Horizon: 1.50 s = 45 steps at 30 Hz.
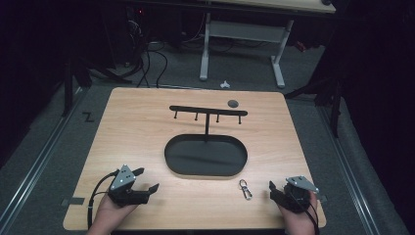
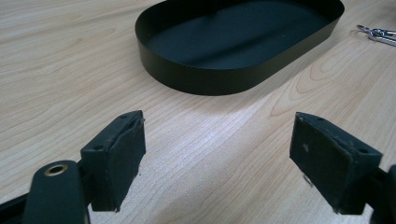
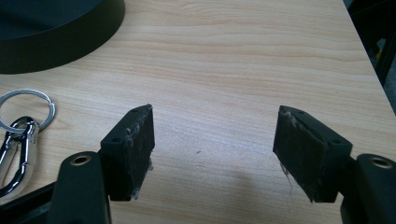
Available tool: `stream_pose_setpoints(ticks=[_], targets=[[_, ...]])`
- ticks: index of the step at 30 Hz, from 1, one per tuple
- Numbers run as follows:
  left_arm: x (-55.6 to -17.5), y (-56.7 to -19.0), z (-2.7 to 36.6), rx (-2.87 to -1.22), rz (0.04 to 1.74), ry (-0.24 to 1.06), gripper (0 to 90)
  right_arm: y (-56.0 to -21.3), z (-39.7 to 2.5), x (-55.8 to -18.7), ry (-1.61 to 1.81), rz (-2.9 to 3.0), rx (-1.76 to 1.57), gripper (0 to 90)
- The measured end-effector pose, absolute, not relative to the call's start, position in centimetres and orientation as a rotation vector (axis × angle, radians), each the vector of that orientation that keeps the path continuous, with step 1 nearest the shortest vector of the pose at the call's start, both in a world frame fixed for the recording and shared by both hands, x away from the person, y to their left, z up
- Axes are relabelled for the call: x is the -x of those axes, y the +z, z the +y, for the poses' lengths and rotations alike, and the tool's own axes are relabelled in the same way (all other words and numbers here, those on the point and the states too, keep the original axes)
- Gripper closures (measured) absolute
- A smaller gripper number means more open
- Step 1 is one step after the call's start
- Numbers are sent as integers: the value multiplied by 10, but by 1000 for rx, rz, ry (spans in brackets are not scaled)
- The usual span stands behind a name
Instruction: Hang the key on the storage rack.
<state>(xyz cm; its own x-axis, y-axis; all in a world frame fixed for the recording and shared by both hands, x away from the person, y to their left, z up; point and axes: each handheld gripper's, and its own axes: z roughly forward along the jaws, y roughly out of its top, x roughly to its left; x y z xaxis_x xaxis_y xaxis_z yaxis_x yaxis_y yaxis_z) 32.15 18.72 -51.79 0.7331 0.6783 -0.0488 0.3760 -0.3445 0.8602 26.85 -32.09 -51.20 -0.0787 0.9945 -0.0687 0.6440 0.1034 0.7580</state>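
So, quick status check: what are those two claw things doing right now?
Left gripper open, empty, low over table. Right gripper open, empty. Keyring clip lying flat beside black tray, nearest right gripper. Nothing between them.

We see bare wood ahead of both grippers. The oval tray [image 1: 205, 155] blocks the table's middle, its hook stand [image 1: 208, 113] rising behind. The keyring clip [image 1: 245, 189] lies beside the right gripper [image 1: 276, 192], off its open jaws.

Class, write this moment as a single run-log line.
left gripper: open, empty | right gripper: open, empty | keyring: on table, untouched | tray: empty
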Motion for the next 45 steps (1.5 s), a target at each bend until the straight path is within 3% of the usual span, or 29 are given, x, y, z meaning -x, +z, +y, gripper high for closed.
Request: stream_pose_setpoints(ticks=[26,45], targets=[[-322,-517,189,-1954,814,400,157,-510,-304,-266,779,1877,-1545,276],[-322,-518,188,-1962,814,388,155,-508,-273,-263,861,2009,-1473,383]])
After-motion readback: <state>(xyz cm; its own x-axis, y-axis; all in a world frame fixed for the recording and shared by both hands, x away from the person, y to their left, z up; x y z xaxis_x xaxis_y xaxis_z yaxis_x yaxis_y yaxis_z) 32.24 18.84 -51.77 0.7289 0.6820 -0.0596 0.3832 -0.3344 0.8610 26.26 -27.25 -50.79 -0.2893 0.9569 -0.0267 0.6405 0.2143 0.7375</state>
